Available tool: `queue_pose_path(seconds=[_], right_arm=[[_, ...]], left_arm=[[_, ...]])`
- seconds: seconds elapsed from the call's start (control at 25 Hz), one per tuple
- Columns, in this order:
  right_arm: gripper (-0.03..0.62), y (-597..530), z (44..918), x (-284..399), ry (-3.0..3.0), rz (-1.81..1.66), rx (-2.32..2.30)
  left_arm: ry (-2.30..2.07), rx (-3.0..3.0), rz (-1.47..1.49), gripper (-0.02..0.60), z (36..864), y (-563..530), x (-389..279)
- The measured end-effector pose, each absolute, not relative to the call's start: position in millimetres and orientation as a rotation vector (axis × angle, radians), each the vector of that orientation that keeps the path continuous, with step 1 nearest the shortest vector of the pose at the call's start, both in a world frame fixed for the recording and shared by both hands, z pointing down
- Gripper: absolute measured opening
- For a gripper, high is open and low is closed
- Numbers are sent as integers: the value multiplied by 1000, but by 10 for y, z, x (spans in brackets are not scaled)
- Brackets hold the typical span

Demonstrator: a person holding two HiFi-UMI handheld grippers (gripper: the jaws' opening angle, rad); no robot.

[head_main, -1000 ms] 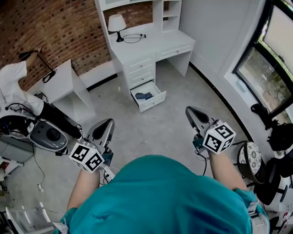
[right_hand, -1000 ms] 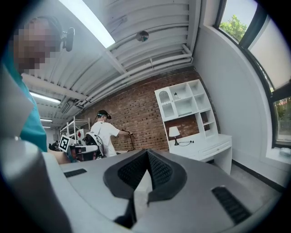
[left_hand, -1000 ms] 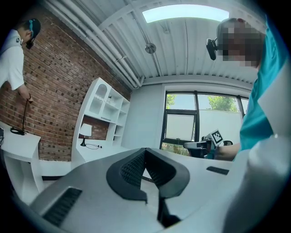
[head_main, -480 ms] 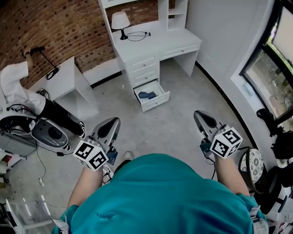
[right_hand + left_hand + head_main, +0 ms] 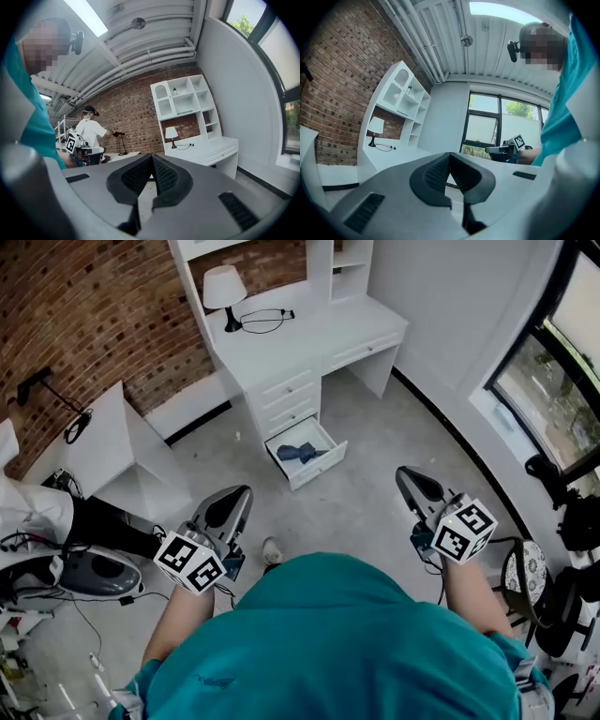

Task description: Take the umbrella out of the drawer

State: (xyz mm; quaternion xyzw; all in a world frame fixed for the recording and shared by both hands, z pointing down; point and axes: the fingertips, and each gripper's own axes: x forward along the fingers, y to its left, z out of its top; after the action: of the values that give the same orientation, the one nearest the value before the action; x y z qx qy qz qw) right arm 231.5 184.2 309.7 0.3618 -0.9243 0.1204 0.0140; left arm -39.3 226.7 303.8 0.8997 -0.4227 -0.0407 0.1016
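Head view: the dark blue folded umbrella (image 5: 298, 453) lies in the open white bottom drawer (image 5: 321, 471) of the white wooden desk (image 5: 309, 334), just above the middle of the frame and well apart from both claws. It is probably light, with soft, rather slippery cloth wrapped over a stiff shaft. A hold across the thick middle of the bundle should serve better than a pinch on loose fabric (which end carries the handle is too small to tell). The left gripper (image 5: 234, 501) at lower left and the right gripper (image 5: 410, 482) at lower right both point up the frame toward the desk. The person's teal shirt (image 5: 328, 643) covers the floor below them.

Left gripper view: the left gripper (image 5: 450, 158) has its black ribbed pads (image 5: 435, 172) closed tip to tip, with nothing between them. Its grey body fills the lower frame and hides the drawer. Only the desk top and a white table lamp (image 5: 376, 126) show at left.

Right gripper view: the right gripper (image 5: 151, 159) is likewise pinched together and empty. The drawer and umbrella are hidden behind it, and the desk (image 5: 220, 152) stands at right.
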Motion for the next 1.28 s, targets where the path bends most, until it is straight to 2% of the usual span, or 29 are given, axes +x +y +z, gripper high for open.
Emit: queue_pose_path(seconds=[0.24,0.52,0.76,1.04,1.28], right_arm=[[20,902,2951,1475,-2839,403,1260],[20,56,2997,1062,-2760,470,1336],[20,-524,3114,1080,-2733,536,1329],[20,-1290,3277,1503,-2786,523,1204],[20,-1972,3502,1736,-2827,462,947]], left_arm=[[-1037,2747,-64,9,2930,1078,-1075],[-916,2761,-39,9,2945,44,-1425],[-901,2713,-23,9,3083,-568,-1399],[-1029,2667,31,9,3252,-1227,-915],[-1218,2456,-37,9,3506,-1625,-610]])
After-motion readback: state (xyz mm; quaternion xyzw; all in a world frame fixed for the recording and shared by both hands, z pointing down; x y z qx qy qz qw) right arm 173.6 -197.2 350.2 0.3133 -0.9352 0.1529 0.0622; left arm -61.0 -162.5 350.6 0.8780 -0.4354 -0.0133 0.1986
